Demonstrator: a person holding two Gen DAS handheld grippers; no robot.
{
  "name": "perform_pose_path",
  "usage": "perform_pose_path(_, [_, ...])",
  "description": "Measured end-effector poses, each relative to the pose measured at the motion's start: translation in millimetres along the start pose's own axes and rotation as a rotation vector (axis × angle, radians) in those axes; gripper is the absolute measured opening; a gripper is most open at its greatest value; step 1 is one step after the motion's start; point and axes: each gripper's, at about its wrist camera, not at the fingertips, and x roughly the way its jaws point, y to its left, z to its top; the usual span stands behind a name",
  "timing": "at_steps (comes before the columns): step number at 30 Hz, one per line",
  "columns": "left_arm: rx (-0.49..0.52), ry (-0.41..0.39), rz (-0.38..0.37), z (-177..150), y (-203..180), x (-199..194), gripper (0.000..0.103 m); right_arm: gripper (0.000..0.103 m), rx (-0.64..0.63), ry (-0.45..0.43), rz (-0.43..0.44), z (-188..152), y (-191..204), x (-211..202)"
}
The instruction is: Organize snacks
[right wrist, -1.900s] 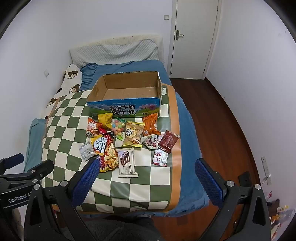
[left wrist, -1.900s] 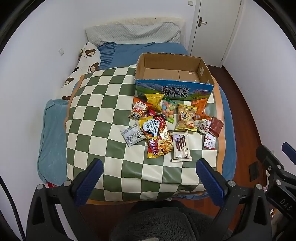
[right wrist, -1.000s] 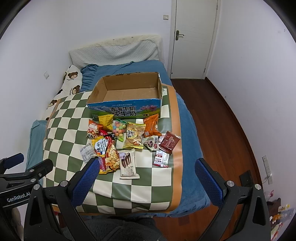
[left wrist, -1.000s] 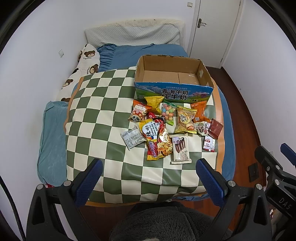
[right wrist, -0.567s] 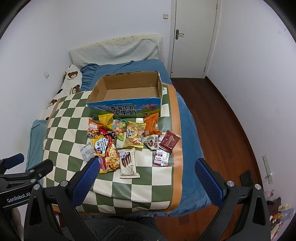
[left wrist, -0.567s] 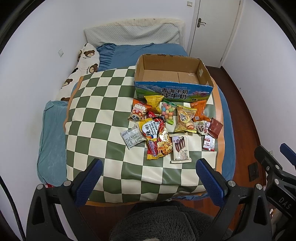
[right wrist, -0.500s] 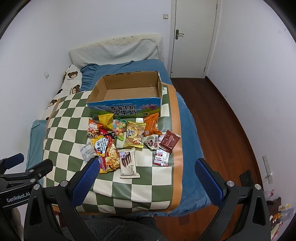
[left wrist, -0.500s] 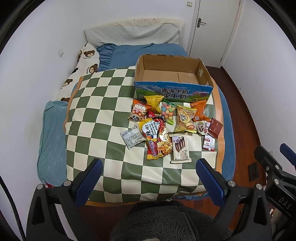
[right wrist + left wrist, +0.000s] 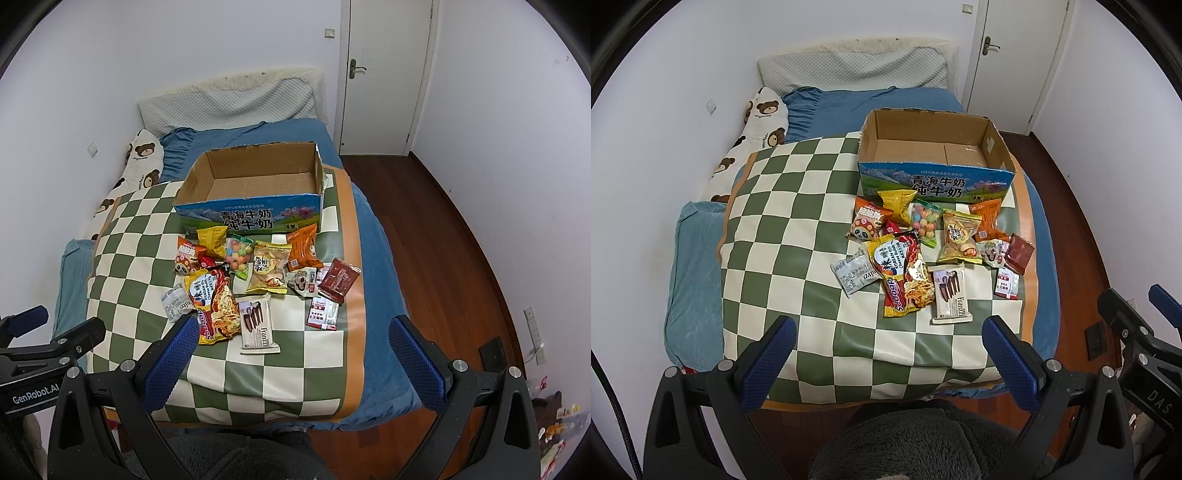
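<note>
We look down on a bed (image 9: 849, 107) in a white-walled room, a checked blanket (image 9: 783, 229) spread over its near end. A cardboard box (image 9: 934, 177) sits open at the blanket's far right corner. Just in front of it lie the snacks (image 9: 923, 254) — a noodle pack (image 9: 903, 275), a Franzzi bar (image 9: 951, 295), a candy bag (image 9: 925, 225) and smaller packets, some overlapping; the smallest labels we cannot read. Our left gripper (image 9: 886, 354) and right gripper (image 9: 291, 350) hang off the blanket's near edge, jaws spread wide, holding nothing — well apart from the pile.
</note>
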Motion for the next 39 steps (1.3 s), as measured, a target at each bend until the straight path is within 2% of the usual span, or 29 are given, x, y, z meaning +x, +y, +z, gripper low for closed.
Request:
perform_pose_path(33, [-0.005,0.003,-0.006,5.1,-7.9,2.3,0.103,0.103,0.008,-0.001,0.007,-4.3,5.7,-2.8])
perform_pose_path(39, [-0.008,0.011,-0.008,-3.3,-9.5,3.9,0.103,0.103,0.013,0.001,0.016,-4.6,8.8,-4.6])
